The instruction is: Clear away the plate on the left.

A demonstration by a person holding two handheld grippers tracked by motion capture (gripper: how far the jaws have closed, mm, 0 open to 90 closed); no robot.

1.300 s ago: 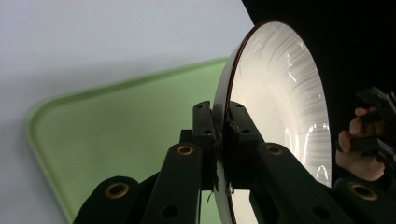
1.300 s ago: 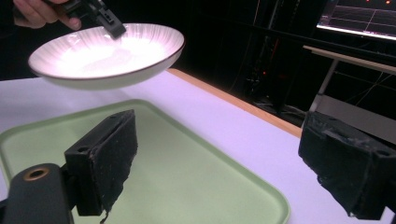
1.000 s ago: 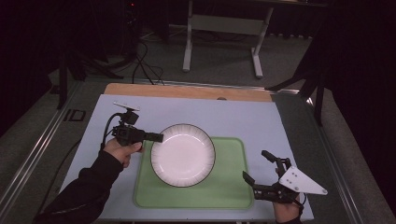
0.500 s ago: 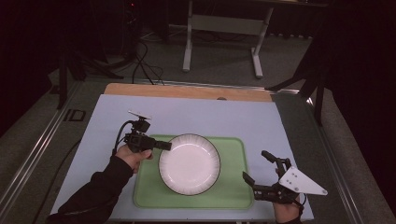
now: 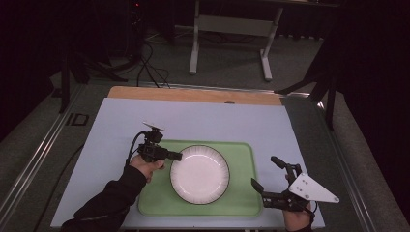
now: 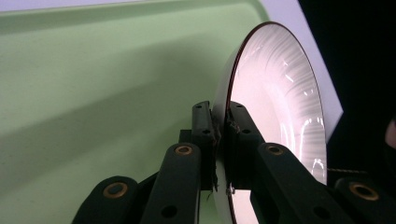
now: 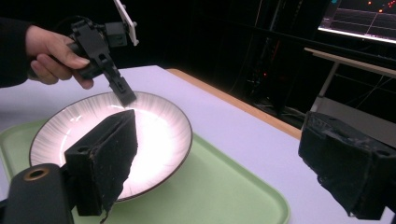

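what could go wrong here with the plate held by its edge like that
1. The left tool pinches the round white ribbed plate only at its thin rim, so it could slip or pivot out of the jaws.
2. The plate sits over the pale green plastic tray; a sudden release might make it clatter or chip.
3. The right tool, open near the tray's corner, could bump the tray if moved carelessly.

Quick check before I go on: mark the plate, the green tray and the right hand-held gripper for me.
plate (image 5: 199, 174), high view, centre of its white well.
green tray (image 5: 241, 195), high view, bare floor right of the plate.
right hand-held gripper (image 5: 265, 174), high view, gap midway between its open fingertips.
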